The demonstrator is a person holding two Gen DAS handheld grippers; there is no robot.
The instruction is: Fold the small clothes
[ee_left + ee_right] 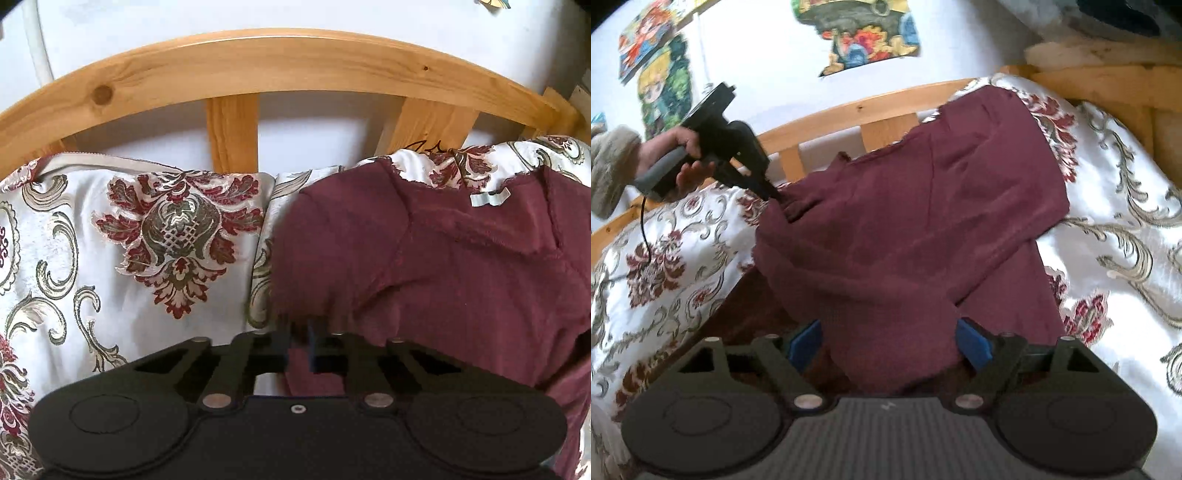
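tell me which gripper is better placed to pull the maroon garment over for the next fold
Left. The left gripper is already shut on the maroon garment at its edge; the right gripper stands open, pads not pressing the cloth.

A bedroom in a home, as we see it from both wrist views.

We look over a bed spread with a white satin bedspread [74,236] woven with maroon and grey floral medallions. At its far side runs a slatted pine bed frame [280,59] against a pale wall [768,48]. Colourful cartoon stickers [864,33] decorate that wall, which suggests a child's room. A maroon garment [905,229] lies rumpled on the bedspread.
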